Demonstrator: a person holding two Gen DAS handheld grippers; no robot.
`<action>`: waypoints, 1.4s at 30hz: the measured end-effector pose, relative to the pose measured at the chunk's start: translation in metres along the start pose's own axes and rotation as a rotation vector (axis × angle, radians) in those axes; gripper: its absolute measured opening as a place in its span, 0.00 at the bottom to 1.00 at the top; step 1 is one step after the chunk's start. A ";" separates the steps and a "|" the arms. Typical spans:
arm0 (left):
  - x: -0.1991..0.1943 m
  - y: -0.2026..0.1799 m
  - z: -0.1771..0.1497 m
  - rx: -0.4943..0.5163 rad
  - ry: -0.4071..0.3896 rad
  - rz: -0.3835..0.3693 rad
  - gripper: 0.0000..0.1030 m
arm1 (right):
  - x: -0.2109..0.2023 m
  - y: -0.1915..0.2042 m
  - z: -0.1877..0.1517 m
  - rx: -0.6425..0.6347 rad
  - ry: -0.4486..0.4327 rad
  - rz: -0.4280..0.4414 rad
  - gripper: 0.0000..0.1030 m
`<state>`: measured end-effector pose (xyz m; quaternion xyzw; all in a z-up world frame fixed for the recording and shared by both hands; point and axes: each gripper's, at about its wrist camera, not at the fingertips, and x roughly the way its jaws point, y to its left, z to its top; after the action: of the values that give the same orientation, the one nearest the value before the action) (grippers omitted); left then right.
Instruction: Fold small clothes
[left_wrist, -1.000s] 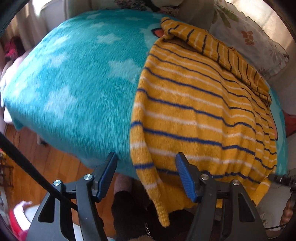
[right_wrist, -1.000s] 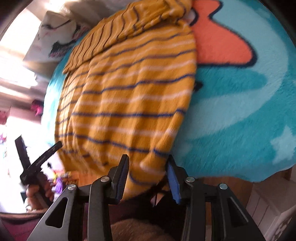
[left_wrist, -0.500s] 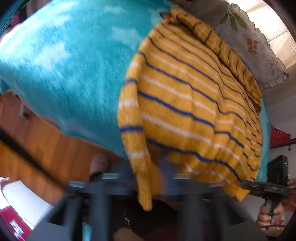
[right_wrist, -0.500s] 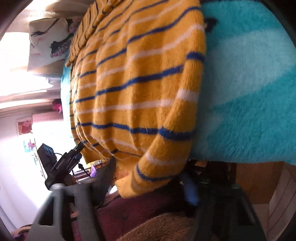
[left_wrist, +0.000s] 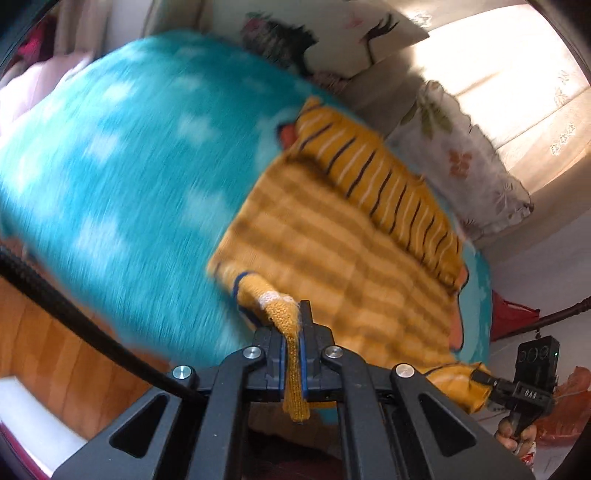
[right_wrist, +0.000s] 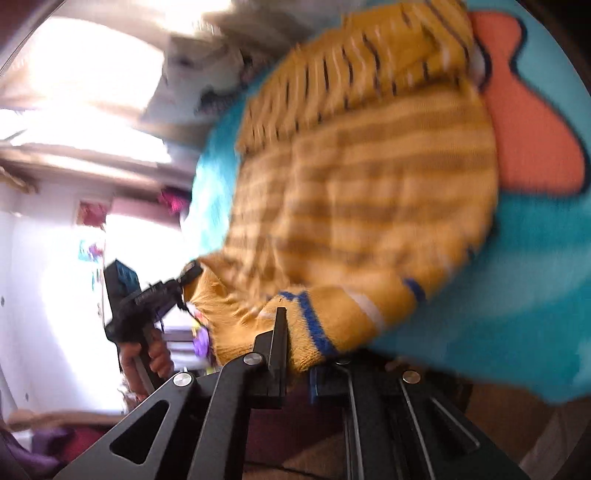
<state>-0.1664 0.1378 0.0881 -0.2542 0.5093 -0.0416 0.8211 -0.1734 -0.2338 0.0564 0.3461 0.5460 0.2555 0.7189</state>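
Both tools clamp sweater (left_wrist: 343, 251) hem corners: left tool (left_wrist: 291, 347), right tool (right_wrist: 299, 354).

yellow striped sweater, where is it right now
The yellow striped sweater lies on the teal blanket, toward the right side in the left wrist view, below the floral pillow. Its near hem is pinched by the left gripper and the right gripper.

One striped sweater (left_wrist: 343, 258), one teal blanket (left_wrist: 122, 177), two pillows (left_wrist: 469, 155) — two grippers (left_wrist: 291, 332).

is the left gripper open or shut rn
Shut: the left gripper has its blue-padded fingers pinching the yellow striped knit sweater, hem hanging between.
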 end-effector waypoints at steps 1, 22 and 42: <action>0.006 -0.008 0.015 0.015 -0.012 -0.010 0.05 | -0.003 0.000 0.011 0.002 -0.031 -0.002 0.09; 0.133 -0.059 0.197 0.106 0.022 -0.061 0.59 | -0.006 -0.013 0.171 -0.009 -0.355 -0.429 0.60; 0.170 -0.095 0.194 0.463 0.132 -0.027 0.05 | 0.052 0.007 0.194 -0.359 -0.220 -0.672 0.08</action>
<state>0.0989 0.0724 0.0619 -0.0627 0.5353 -0.1849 0.8218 0.0273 -0.2329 0.0617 0.0421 0.4953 0.0587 0.8657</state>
